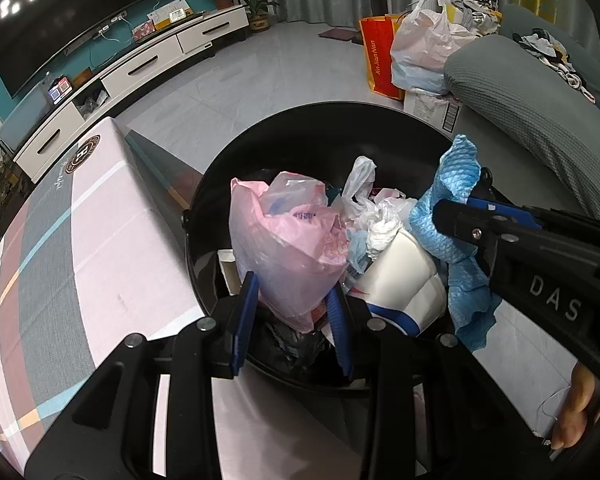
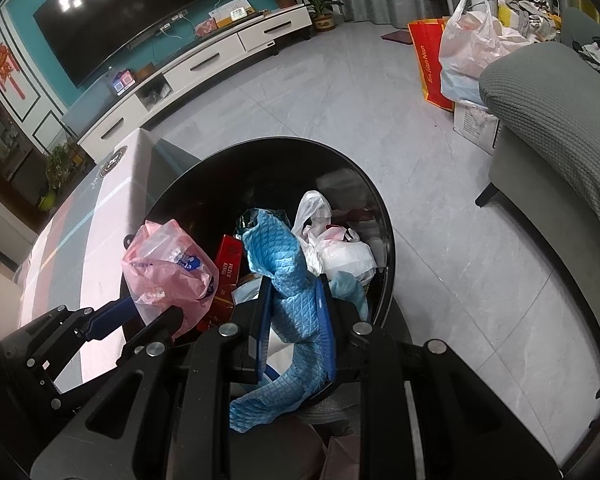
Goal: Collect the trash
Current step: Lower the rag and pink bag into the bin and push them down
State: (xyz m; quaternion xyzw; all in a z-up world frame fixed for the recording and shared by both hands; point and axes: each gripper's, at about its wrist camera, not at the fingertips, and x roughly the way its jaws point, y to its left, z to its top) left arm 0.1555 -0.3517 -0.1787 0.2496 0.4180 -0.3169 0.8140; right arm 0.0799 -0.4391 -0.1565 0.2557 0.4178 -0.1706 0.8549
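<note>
A black round trash bin point(image 1: 292, 128) stands beside the table and holds plastic bags, tissues and a white paper cup point(image 1: 400, 276). My left gripper point(image 1: 294, 300) is shut on a pink plastic bag point(image 1: 288, 240) and holds it over the bin; the bag also shows in the right wrist view point(image 2: 168, 268). My right gripper point(image 2: 294, 312) is shut on a crumpled blue cloth point(image 2: 288, 272) over the bin point(image 2: 364, 184). The cloth point(image 1: 456, 204) and the right gripper point(image 1: 476, 216) also show in the left wrist view. A red cigarette box point(image 2: 228, 268) lies in the bin.
A table with a pink and grey cloth point(image 1: 60, 248) is left of the bin. A grey sofa point(image 1: 532, 96) is on the right. Full bags point(image 1: 420, 40) and a red carrier point(image 1: 378, 56) stand on the floor beyond. A white TV cabinet point(image 1: 140, 68) lines the far wall.
</note>
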